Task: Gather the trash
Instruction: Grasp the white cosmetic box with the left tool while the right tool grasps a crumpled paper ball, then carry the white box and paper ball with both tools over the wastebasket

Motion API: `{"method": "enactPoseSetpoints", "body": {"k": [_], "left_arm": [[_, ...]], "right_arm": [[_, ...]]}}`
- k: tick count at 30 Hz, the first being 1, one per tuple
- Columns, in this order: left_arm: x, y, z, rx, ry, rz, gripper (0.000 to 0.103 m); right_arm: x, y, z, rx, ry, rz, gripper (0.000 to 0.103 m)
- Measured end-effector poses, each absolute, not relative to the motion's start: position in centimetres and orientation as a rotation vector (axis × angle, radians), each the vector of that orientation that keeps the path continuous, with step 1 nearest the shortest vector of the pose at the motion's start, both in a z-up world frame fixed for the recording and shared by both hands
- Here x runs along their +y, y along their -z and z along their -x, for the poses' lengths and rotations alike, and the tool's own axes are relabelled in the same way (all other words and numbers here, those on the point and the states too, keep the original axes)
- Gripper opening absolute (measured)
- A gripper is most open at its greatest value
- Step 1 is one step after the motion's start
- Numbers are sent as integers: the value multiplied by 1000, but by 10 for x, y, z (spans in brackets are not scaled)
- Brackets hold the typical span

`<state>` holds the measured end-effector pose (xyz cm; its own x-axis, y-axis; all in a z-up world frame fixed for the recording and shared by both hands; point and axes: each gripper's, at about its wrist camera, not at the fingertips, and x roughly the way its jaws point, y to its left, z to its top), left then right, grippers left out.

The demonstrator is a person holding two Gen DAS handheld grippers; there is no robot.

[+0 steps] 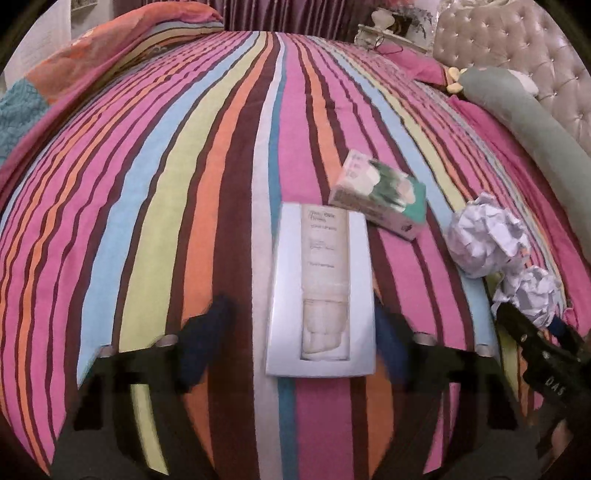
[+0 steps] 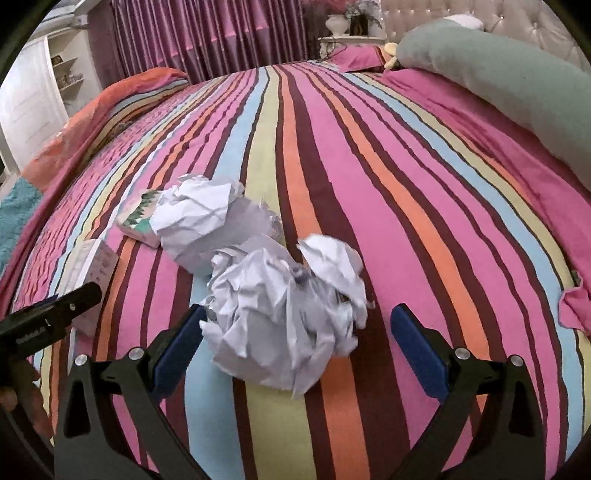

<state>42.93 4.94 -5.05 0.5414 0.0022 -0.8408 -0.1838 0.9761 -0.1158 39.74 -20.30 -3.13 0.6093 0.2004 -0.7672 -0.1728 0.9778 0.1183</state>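
Lying lengthwise: white box, long axis along bedspread stripes.
Left gripper: spread astride box.
Right gripper: spread around crumpled paper.
Box print: illegible.

Striped bedspread — pink, maroon, orange, blue, yellow, white crumpled paper, blue-padded tongs, purple curtains

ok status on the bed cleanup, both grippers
Left gripper open, straddling the flat white box. Right gripper open around the near paper ball, not yet closed. Second paper ball and tissue pack waiting behind.
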Motion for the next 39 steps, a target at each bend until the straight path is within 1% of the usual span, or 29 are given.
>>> {"method": "enactPoseSetpoints", "body": {"k": [1, 2, 4, 5, 9, 14, 24, 39], "left_arm": [[49, 50, -429, 993, -116, 182, 51], [48, 50, -429, 992, -118, 167, 51], [50, 49, -429, 994, -113, 171, 51], [51, 48, -427, 992, -115, 178, 51], [56, 44, -420, 989, -114, 202, 51], [56, 33, -403, 976, -107, 221, 51], [50, 2, -332, 949, -88, 233, 51], [54, 16, -205, 997, -96, 231, 51]], "right_arm": [[-202, 31, -398, 891, -215, -28, 94], [-201, 32, -399, 896, -221, -26, 89], [-198, 33, -401, 915, -251, -30, 60], [-198, 32, -400, 917, -249, -30, 59], [-201, 26, -391, 917, -264, -50, 57], [-209, 17, -374, 914, -265, -92, 56], [-218, -8, -314, 920, -271, -141, 56], [-234, -6, -225, 971, -246, -235, 56]]}}
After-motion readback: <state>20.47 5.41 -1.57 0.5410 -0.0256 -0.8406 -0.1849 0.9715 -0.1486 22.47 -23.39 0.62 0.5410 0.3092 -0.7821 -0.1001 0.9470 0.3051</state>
